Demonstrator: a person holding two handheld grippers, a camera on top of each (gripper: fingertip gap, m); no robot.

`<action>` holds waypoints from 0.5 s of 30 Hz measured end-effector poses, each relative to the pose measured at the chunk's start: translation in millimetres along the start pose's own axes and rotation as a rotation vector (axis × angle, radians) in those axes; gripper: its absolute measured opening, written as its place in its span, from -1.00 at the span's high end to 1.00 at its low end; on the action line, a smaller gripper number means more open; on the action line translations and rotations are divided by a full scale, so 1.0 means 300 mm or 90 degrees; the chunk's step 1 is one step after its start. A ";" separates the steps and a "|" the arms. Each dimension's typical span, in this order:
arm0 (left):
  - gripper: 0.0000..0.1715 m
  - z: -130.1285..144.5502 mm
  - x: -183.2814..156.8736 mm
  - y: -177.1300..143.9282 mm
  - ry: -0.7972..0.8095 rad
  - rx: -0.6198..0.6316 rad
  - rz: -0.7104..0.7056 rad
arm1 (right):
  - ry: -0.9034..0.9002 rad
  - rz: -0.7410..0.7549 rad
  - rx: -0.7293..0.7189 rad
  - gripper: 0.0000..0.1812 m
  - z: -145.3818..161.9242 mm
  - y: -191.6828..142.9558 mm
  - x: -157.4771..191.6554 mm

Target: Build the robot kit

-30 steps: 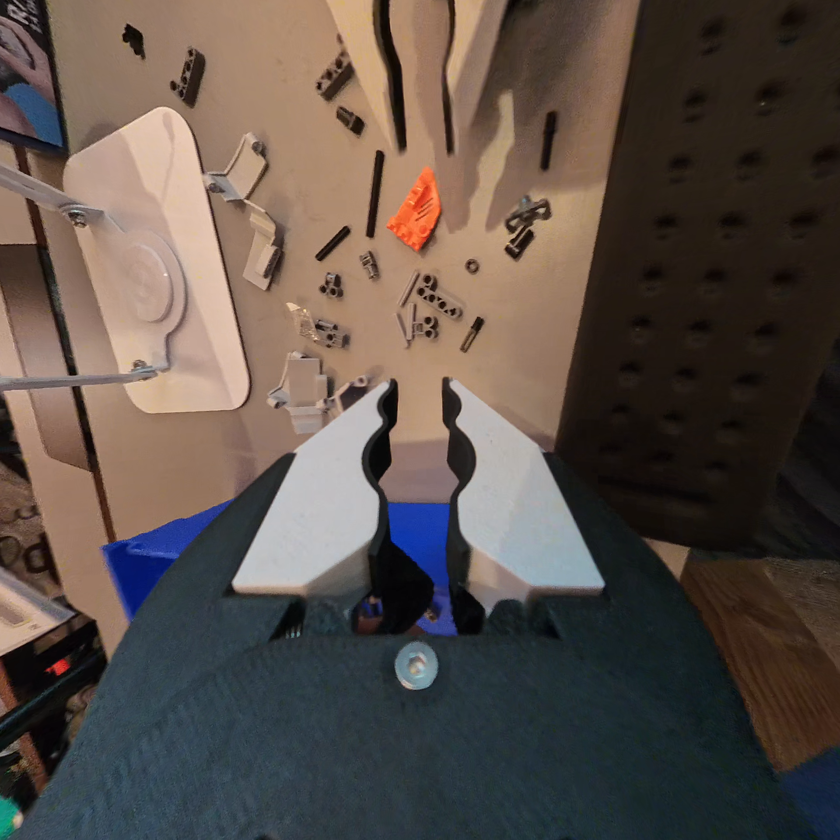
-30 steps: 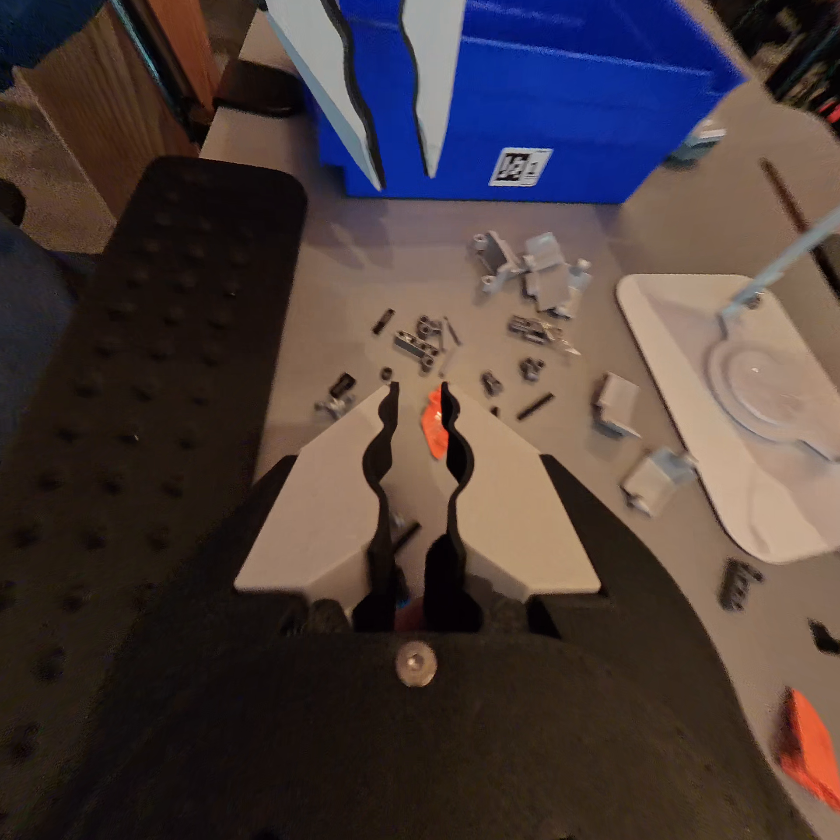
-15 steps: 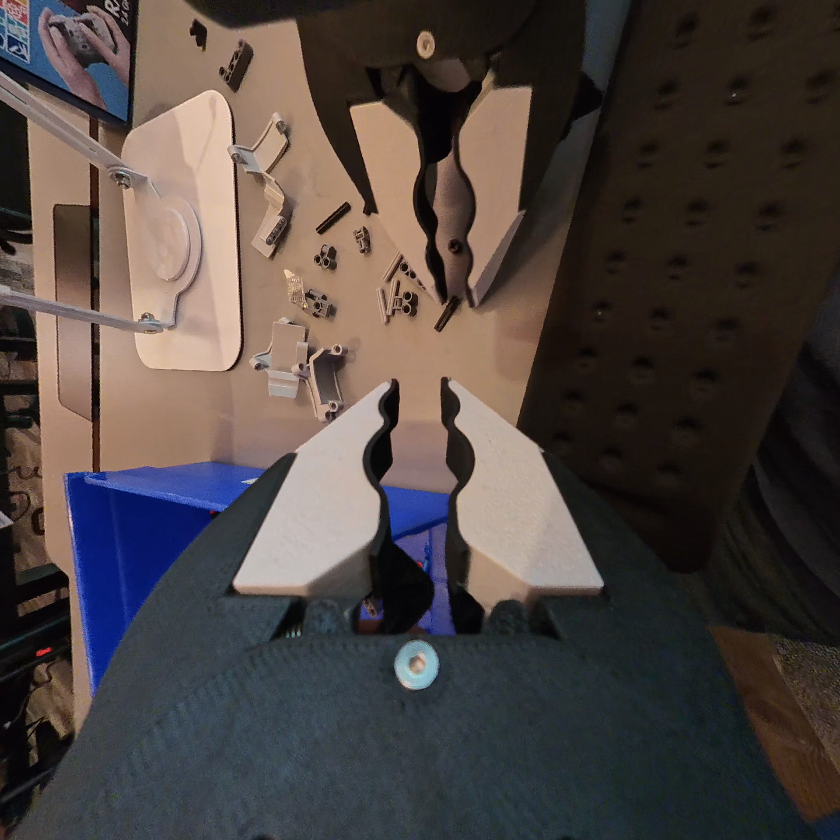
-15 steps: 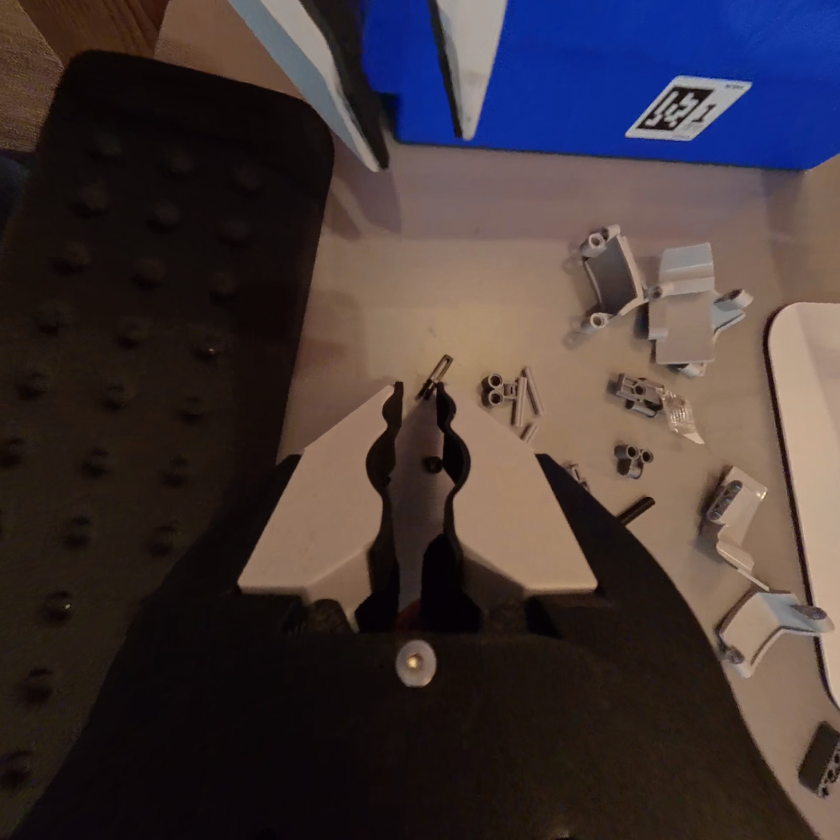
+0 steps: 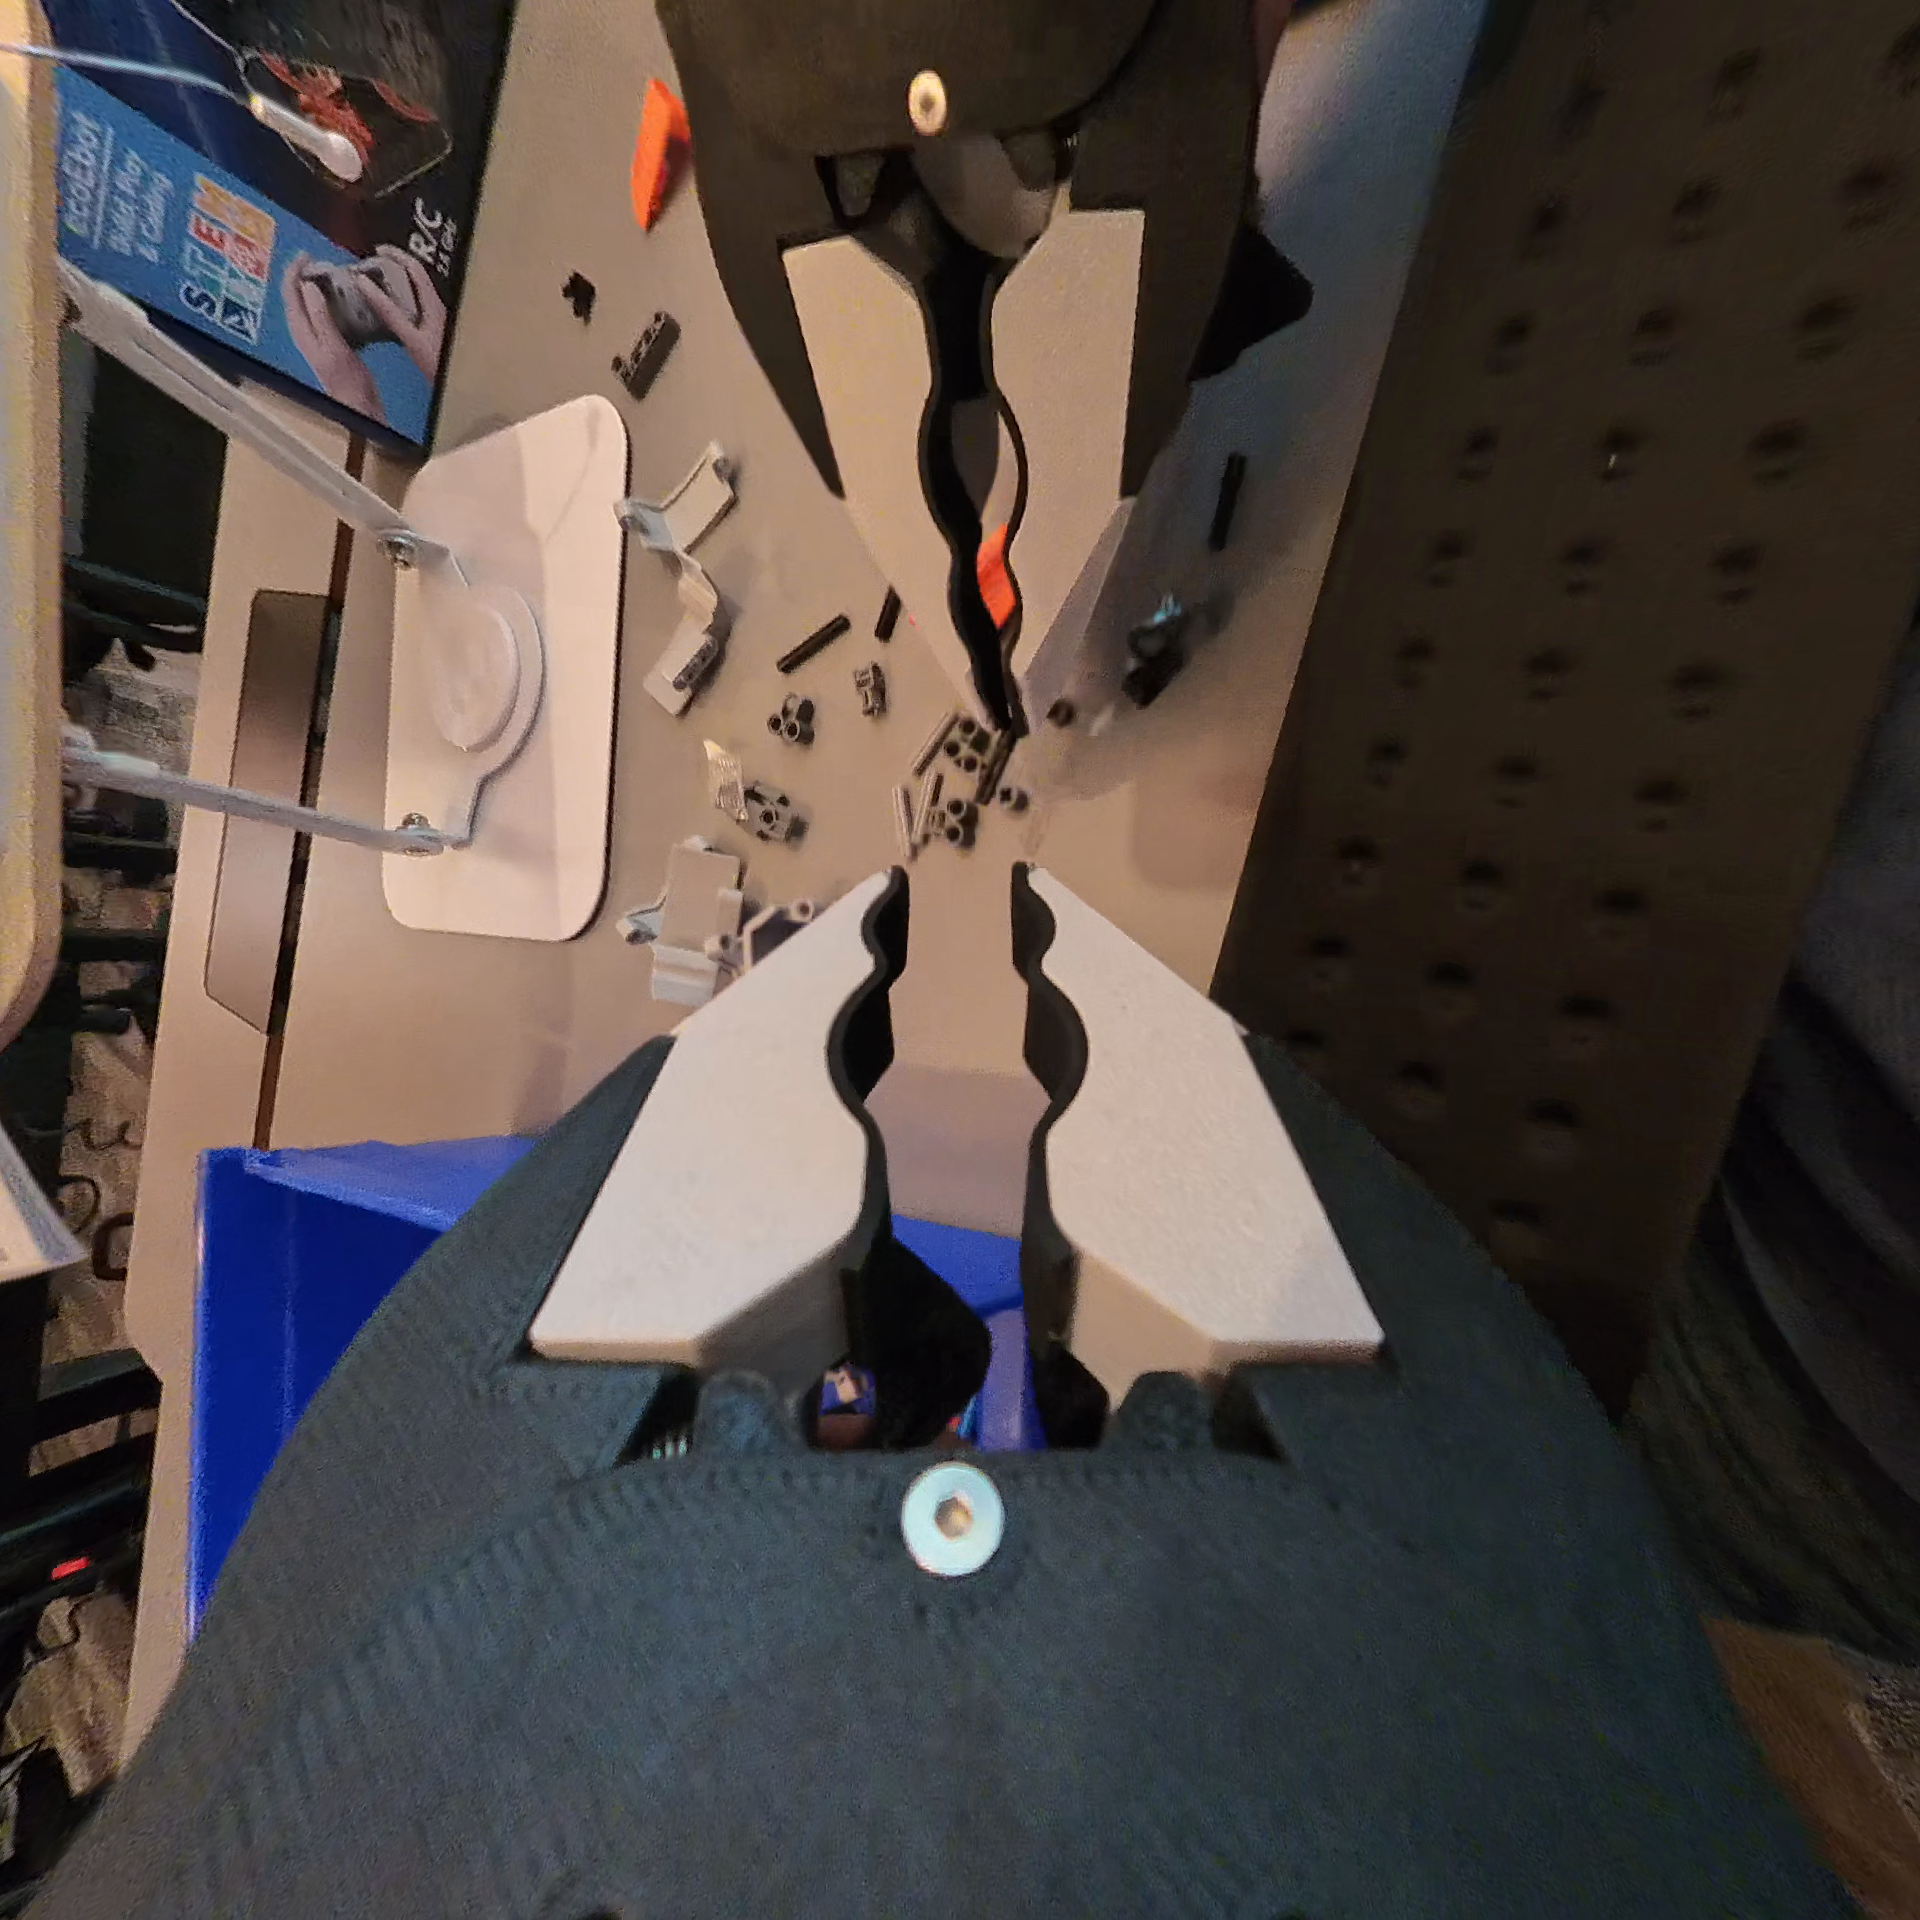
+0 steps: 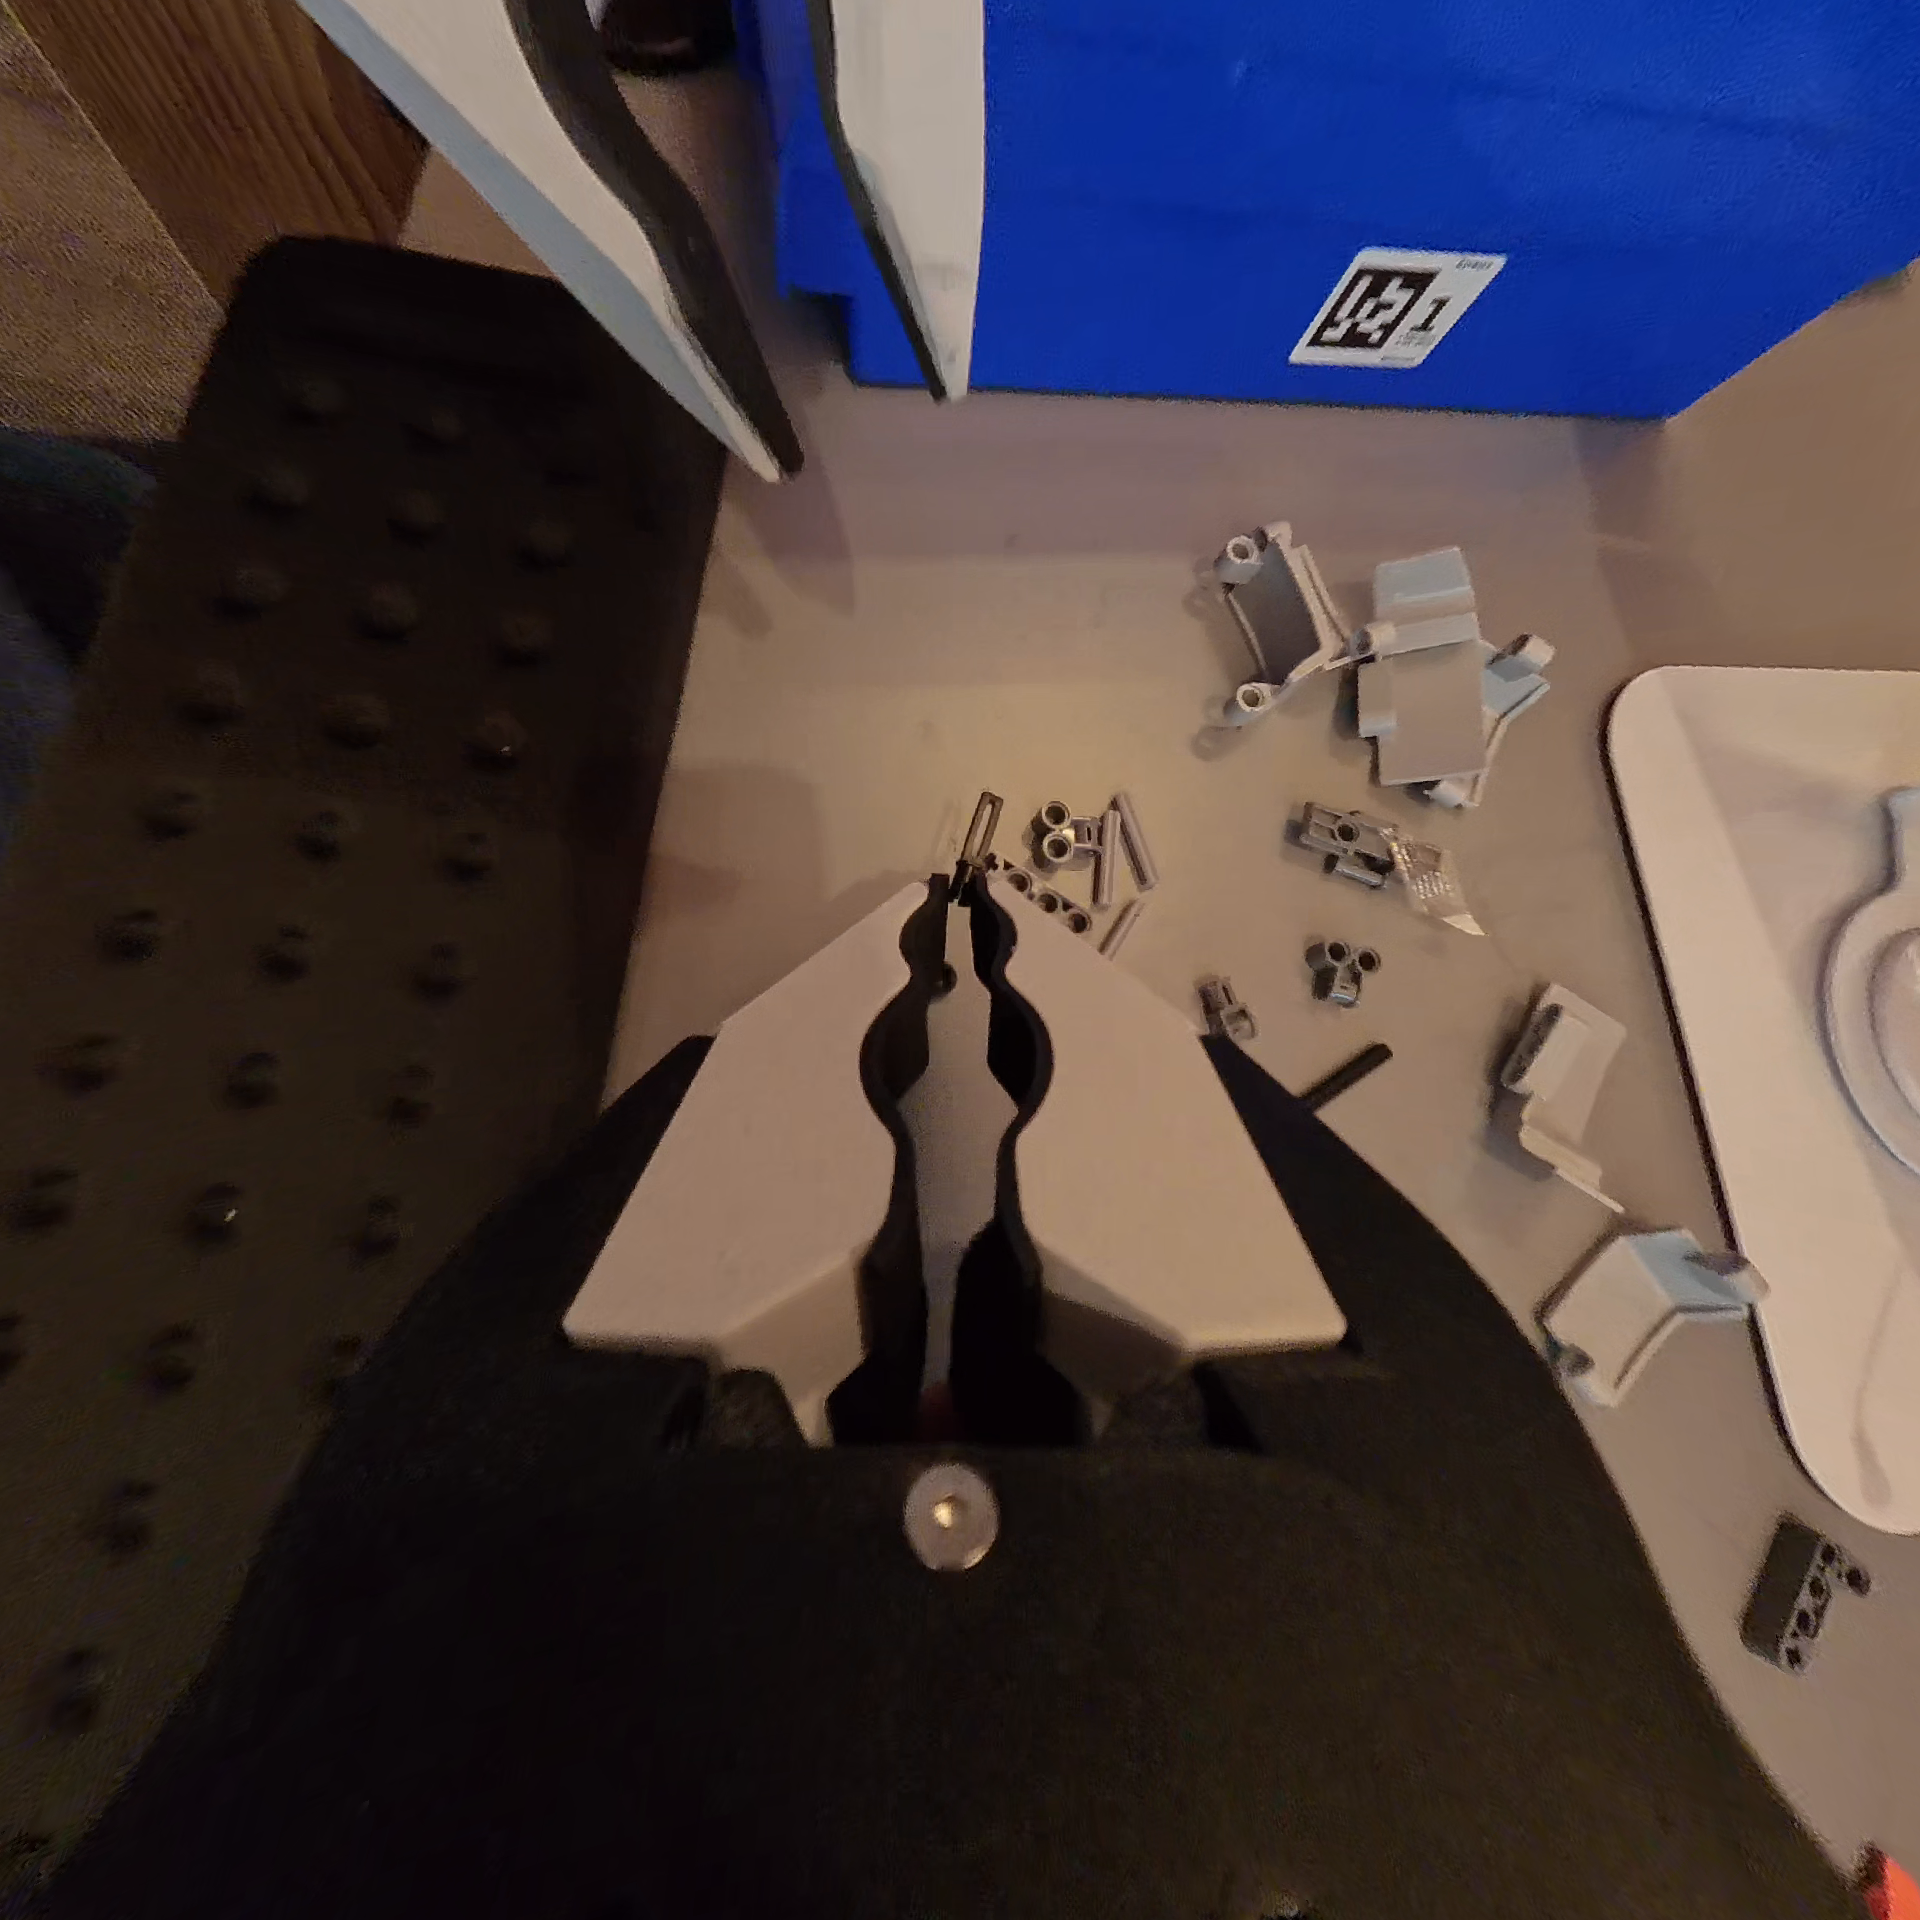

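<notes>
My right gripper [image 6: 958, 891] is low over the grey table, its jaws closed on the end of a small black pin [image 6: 980, 827] that sticks out past the tips. Small grey connectors and pins [image 6: 1081, 844] lie just to its right. In the left wrist view the right gripper [image 5: 1000, 717] comes in from the top, tips down at this cluster [image 5: 951, 795]. My left gripper [image 5: 961, 878] is open and empty, held above the near edge of a blue bin [image 5: 312, 1299]. Its fingers [image 6: 675, 260] show at the top of the right wrist view.
A black studded mat [image 6: 312, 831] lies along one side of the table. Grey curved panels [image 6: 1413, 675], a black beam [image 6: 1803, 1605] and orange pieces [image 5: 660, 145] lie scattered. A white stand base [image 6: 1766, 935] sits beside them. A printed box [image 5: 260, 260] lies at the far corner. Across from one pair of fingers to the other is roughly 7 centimetres. About 25 centimetres separates my right fingertips from the black beam [image 6: 1803, 1605].
My right gripper moved forward past the orange piece to the small parts and closed on the black pin. My left gripper drew back over the bin and stayed open.
</notes>
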State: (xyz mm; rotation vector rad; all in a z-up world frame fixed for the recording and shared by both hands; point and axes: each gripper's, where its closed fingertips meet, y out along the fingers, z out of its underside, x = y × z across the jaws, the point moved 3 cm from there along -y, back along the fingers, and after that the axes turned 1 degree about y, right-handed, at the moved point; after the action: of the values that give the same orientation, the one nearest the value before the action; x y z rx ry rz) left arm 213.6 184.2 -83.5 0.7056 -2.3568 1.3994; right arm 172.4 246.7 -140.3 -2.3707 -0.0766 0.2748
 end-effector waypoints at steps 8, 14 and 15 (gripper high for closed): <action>0.72 -0.074 -0.057 0.103 -0.104 0.021 -0.034 | 0.035 0.037 -0.010 0.98 0.115 -0.133 -0.021; 0.69 -0.059 -0.086 0.176 -0.278 -0.018 -0.112 | 0.052 0.049 -0.011 0.98 0.191 -0.163 -0.038; 0.68 -0.048 -0.092 0.192 -0.302 -0.012 -0.112 | 0.049 0.050 -0.007 0.98 0.200 -0.162 -0.039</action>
State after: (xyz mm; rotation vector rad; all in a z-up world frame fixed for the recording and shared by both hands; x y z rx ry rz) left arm 204.7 227.0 -132.2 1.3286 -2.5606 1.2349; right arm 148.9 320.8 -147.2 -2.3962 0.0521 0.2201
